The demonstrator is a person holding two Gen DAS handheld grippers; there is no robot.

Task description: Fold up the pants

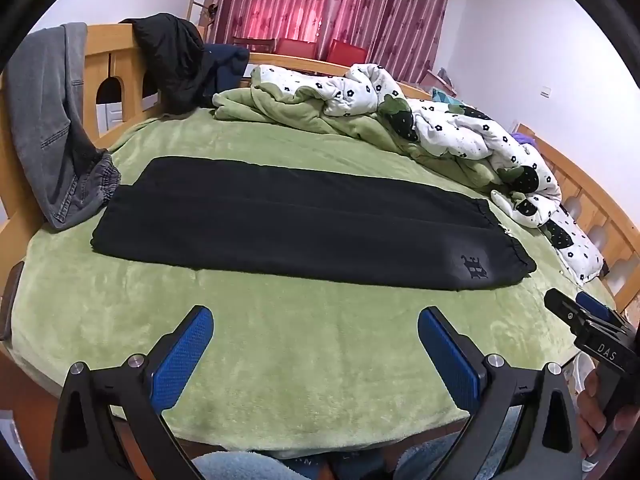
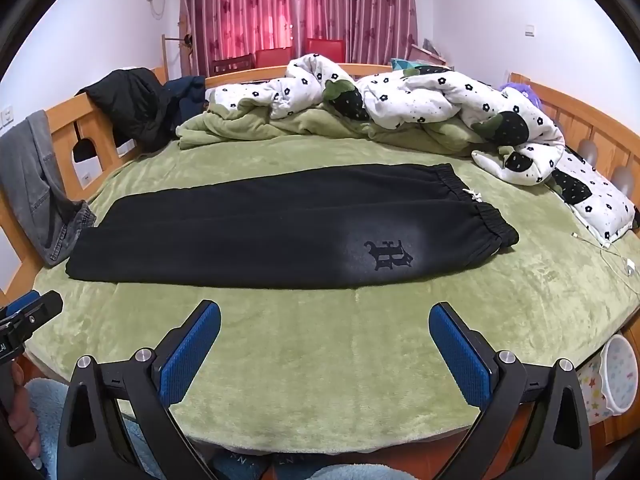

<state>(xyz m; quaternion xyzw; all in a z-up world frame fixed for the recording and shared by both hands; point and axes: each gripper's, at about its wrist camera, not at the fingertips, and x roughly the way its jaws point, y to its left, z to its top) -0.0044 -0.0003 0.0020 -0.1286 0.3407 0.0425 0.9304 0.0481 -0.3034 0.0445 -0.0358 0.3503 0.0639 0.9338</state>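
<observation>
Black pants (image 1: 296, 224) (image 2: 280, 228) lie flat on the green bed cover, legs stacked lengthwise. Their elastic waistband is at the right and their cuffs at the left, with a dark emblem near the waist. My left gripper (image 1: 316, 316) hovers open over the near edge of the bed, short of the pants, nothing between its blue pads (image 1: 180, 360). My right gripper (image 2: 325, 312) is likewise open and empty, below the waist end. Each gripper shows at the edge of the other's view: the right gripper (image 1: 576, 312) and the left gripper (image 2: 36, 300).
A crumpled white flowered duvet (image 1: 460, 128) (image 2: 420, 100) and green blanket are piled at the far side. Grey jeans (image 1: 52, 120) and a black jacket (image 1: 172, 60) hang on the wooden bed frame at the left. A white cable (image 2: 612, 256) lies at the right; a patterned bin (image 2: 612, 376) stands beside the bed.
</observation>
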